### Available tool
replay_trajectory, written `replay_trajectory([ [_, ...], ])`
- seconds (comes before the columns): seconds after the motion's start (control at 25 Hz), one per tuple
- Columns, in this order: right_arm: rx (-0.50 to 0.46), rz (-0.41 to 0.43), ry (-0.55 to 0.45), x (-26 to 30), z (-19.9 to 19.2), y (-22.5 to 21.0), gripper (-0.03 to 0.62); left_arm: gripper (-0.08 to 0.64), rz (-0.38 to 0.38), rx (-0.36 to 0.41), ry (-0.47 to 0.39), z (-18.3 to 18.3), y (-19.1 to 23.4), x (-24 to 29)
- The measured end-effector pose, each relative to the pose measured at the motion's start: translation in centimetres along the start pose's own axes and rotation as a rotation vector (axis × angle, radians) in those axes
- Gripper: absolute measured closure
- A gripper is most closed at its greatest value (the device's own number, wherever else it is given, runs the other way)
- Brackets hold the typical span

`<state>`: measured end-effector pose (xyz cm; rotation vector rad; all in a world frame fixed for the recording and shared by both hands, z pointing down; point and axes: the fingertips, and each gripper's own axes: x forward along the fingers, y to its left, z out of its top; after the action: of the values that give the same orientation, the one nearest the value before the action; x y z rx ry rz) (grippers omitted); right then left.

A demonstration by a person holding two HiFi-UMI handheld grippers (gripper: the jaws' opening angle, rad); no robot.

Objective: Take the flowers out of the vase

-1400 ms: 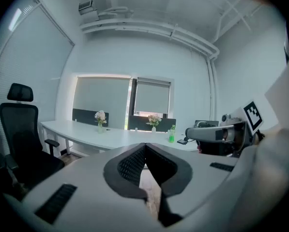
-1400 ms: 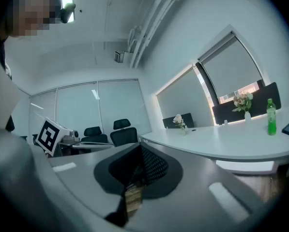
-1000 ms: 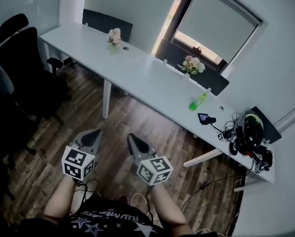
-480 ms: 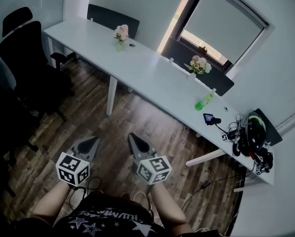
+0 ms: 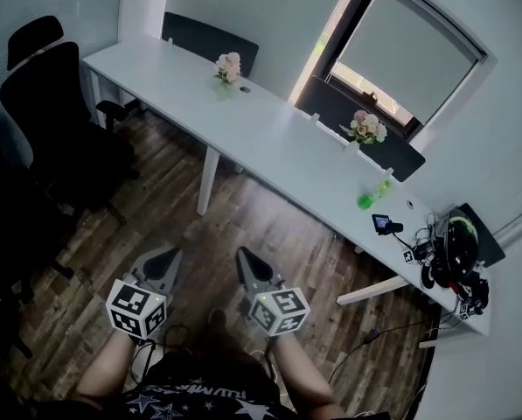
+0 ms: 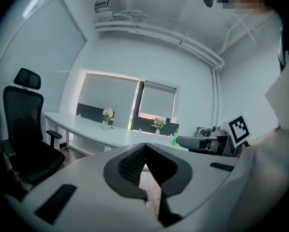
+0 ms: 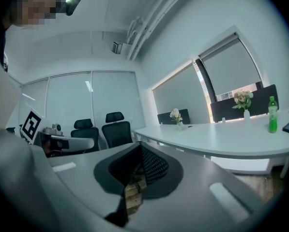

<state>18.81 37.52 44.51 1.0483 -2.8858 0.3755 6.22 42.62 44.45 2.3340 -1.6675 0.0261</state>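
Two small vases of pale flowers stand on the long white desk [image 5: 269, 143]: one bunch [image 5: 228, 66] at the far left, the other [image 5: 365, 128] by the window. Both also show in the left gripper view, as flowers [image 6: 107, 114] and flowers [image 6: 158, 123], and in the right gripper view, as flowers [image 7: 175, 115] and flowers [image 7: 242, 98]. My left gripper [image 5: 170, 255] and right gripper [image 5: 243, 256] are held low over the wood floor, well short of the desk. Both are shut with nothing in them.
Black office chairs [image 5: 55, 112] stand at the left. On the desk are a green bottle [image 5: 374, 194], a small device [image 5: 383, 224] and a tangle of cables with a helmet-like object [image 5: 453, 243] at the right end. White desk legs [image 5: 206, 178] reach the floor.
The view has shifted: desk and flowers sit further right and lower in the head view. Both grippers have sunk slightly and stay shut.
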Motion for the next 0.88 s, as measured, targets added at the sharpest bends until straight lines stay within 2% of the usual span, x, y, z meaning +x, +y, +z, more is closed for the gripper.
replay_trajectory([
  [0.28,0.035,0.038,-0.023,7.1,0.9,-3.3,0.591,0.551,0.077,0.005,0.012,0.9,5.3,3.3],
  [0.6,0.07,0.091,-0.021,15.9,3.4,-8.5,0.591,0.551,0.139,0.016,0.019,3.9,10.7,10.4],
  [0.88,0.073,0.113,0.006,21.5,4.7,-13.7,0.591,0.551,0.164,0.015,0.012,5.7,13.1,16.6],
])
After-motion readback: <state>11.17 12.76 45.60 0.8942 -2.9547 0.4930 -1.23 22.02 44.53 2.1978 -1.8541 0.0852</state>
